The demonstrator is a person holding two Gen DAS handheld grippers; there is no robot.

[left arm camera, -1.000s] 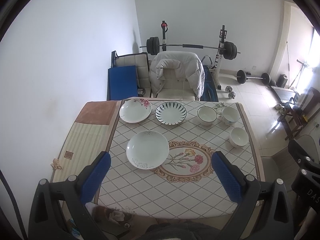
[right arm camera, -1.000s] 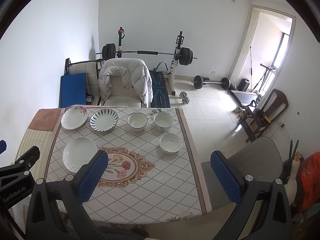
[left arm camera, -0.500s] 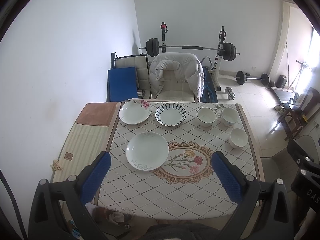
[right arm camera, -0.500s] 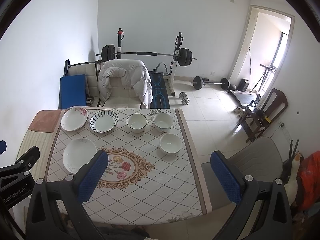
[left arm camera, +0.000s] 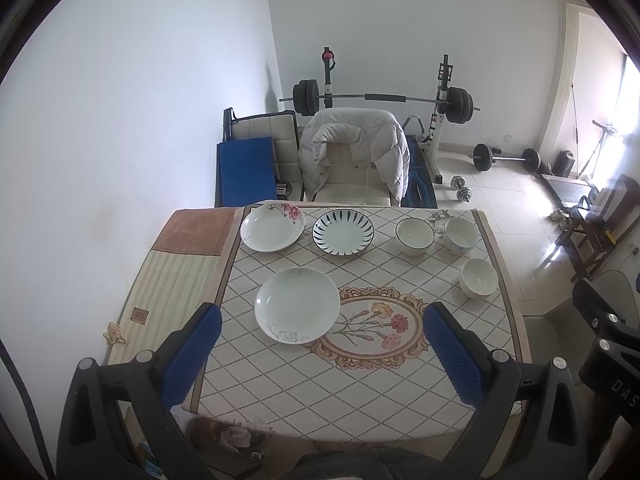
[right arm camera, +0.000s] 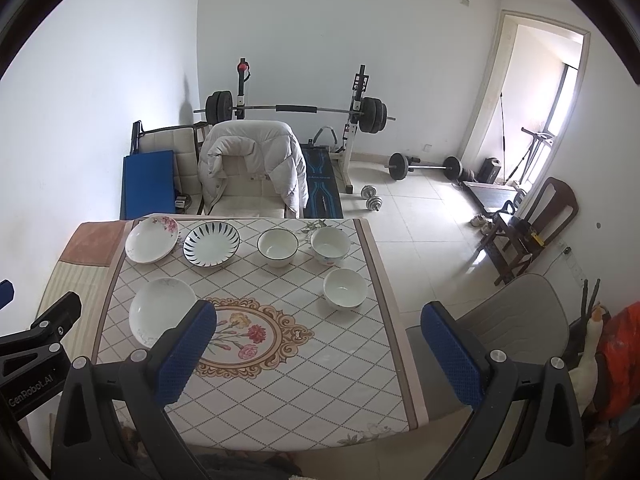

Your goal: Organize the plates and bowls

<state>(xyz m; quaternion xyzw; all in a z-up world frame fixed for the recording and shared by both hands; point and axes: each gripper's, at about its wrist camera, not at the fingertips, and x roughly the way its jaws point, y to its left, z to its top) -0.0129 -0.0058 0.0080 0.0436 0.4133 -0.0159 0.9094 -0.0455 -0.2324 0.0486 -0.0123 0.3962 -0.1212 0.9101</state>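
Observation:
Three plates lie on the table's left half: a pink-flowered plate and a blue-striped plate at the back, a white plate nearer me. Three bowls stand on the right: a dark-rimmed bowl, a flowered bowl and a plain white bowl. All show in the right wrist view too, such as the white plate and the white bowl. My left gripper is open and empty, high above the near table edge. My right gripper is open and empty, above the table's right edge.
The table has a diamond-pattern cloth with a flower medallion. A chair with a white jacket stands behind it, a barbell rack beyond. A grey chair stands right of the table. A striped mat lies on the left.
Both grippers have drifted slightly back and up, so the table looks a little smaller. The dishes have not moved.

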